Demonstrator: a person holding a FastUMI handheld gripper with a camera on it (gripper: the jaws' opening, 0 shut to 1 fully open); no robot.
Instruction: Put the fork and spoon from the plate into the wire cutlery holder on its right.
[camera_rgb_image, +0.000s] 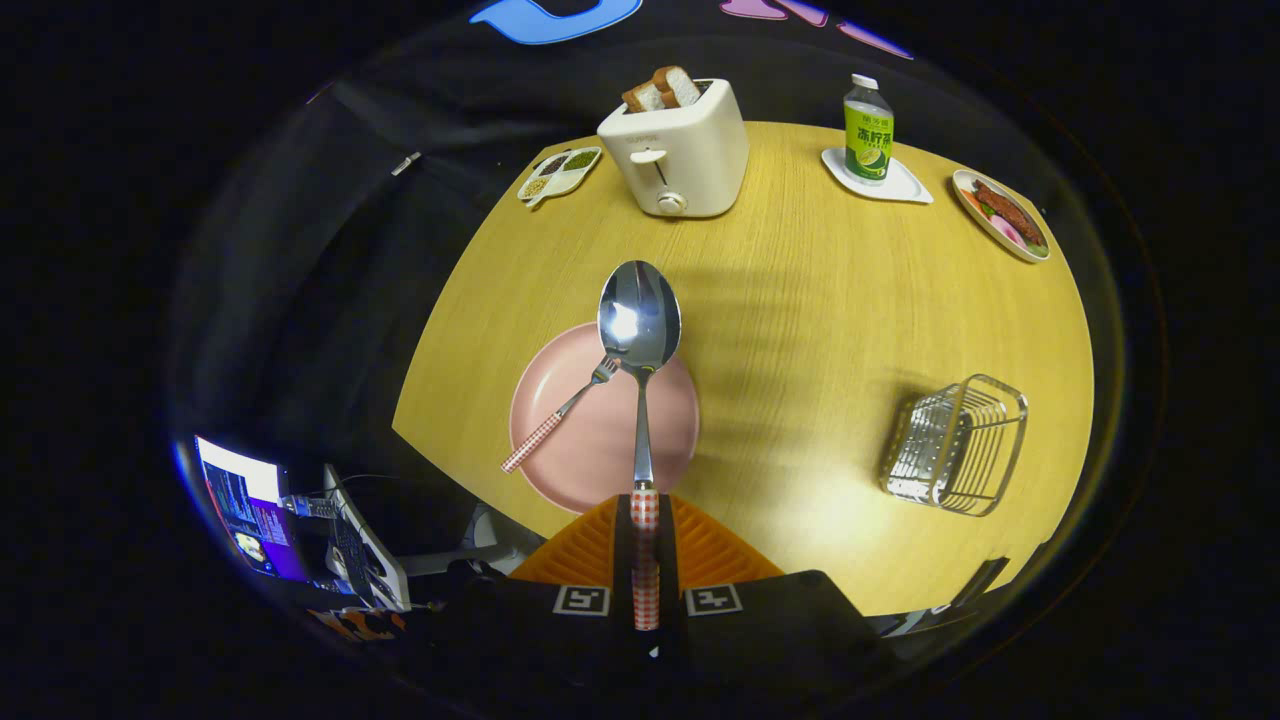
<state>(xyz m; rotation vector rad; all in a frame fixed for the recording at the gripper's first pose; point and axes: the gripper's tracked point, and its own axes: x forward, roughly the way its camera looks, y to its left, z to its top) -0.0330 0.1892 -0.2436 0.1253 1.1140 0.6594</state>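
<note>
My gripper (645, 540) is shut on the spoon (640, 330), its two orange fingers (590, 550) pressing the red-checked handle between them. The spoon sticks straight out ahead, bowl forward, lifted above the pink plate (590, 450). On that plate lies the fork (555, 415), tines toward the spoon's neck, its checked handle reaching over the plate's near left rim. The wire cutlery holder (955, 445) stands on the wooden table (800, 320), well to the right of the plate and of my fingers.
Beyond the plate stands a white toaster (680, 150) with bread slices, a small divided dish (560, 172) to its left. A green-labelled bottle (868, 130) on a white coaster and a plate of food (1003, 215) sit far right. A laptop (260, 510) sits off the table's near left.
</note>
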